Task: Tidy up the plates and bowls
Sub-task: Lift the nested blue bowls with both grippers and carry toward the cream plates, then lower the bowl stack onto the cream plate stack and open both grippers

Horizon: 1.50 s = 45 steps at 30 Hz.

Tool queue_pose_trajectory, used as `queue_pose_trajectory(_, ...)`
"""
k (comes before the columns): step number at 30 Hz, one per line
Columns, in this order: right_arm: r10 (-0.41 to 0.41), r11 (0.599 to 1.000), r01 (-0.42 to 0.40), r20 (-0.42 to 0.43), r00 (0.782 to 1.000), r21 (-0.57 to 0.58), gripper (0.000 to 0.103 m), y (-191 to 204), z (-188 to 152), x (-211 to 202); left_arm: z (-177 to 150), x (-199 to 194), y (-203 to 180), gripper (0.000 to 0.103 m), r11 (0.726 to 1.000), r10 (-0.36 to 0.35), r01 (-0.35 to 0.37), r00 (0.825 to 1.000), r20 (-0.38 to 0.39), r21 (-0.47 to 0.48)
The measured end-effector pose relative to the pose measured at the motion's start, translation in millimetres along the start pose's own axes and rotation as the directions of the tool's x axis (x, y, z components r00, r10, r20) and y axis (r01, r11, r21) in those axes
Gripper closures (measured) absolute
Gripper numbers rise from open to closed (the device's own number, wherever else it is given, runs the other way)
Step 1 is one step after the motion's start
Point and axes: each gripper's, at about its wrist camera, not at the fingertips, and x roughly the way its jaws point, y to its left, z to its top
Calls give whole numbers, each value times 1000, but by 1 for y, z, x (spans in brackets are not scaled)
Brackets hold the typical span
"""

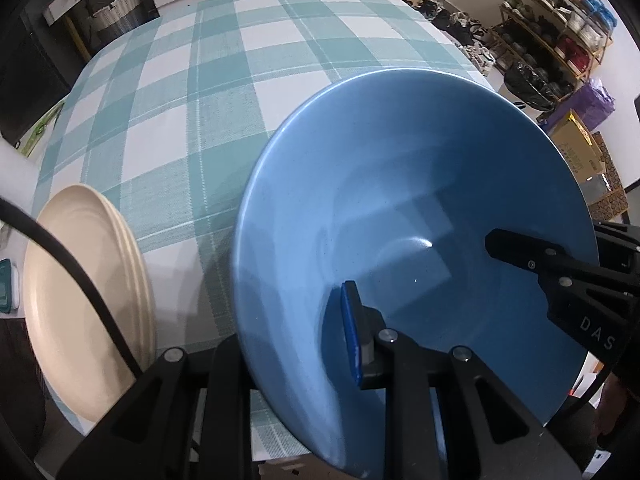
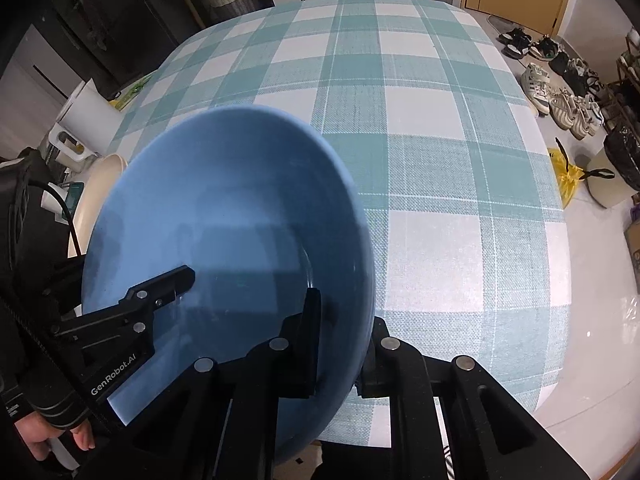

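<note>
A large blue bowl (image 1: 400,200) is held between both grippers above the near edge of the checked table. My left gripper (image 1: 296,344) is shut on the bowl's left wall, one finger (image 1: 352,332) inside and the other outside. My right gripper (image 2: 340,344) is shut on the bowl's (image 2: 224,208) right wall; its inner finger (image 2: 310,332) shows inside. Each gripper also shows in the other's view, the right one in the left wrist view (image 1: 516,252) and the left one in the right wrist view (image 2: 168,284). A stack of cream plates (image 1: 84,296) lies at the table's left, also seen behind the bowl (image 2: 100,184).
The table has a teal and white checked cloth (image 1: 224,80). A black cable (image 1: 80,284) crosses the plates. A shoe rack (image 1: 560,20) and cardboard boxes (image 1: 580,152) stand to the right. Shoes (image 2: 560,92) and a yellow bag (image 2: 568,176) lie on the floor.
</note>
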Motion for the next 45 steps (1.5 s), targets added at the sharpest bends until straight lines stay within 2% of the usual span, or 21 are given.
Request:
queue_pose_trajectory(9,32,999,-32,20,999,-5,90,15,10,-13,4,-20,11,81,1000,31,-31,1000,4,-1)
queue_pose_trajectory(15,43,999,-41,35,998,-35,90,40,25,-23,8,-39,31,81,999,46,-46,999,21,-28)
queue_pose_trajectory(32,103,983,-96,39,994,-157,90,148,69,-31,4,-88,125,81,983,113,-104,992,51,-150)
queue_pose_trajectory(45,127,965,-121,12,992,-230,90,223,86,-15,-13,-99,193,81,963,139,-125,989,44,-241)
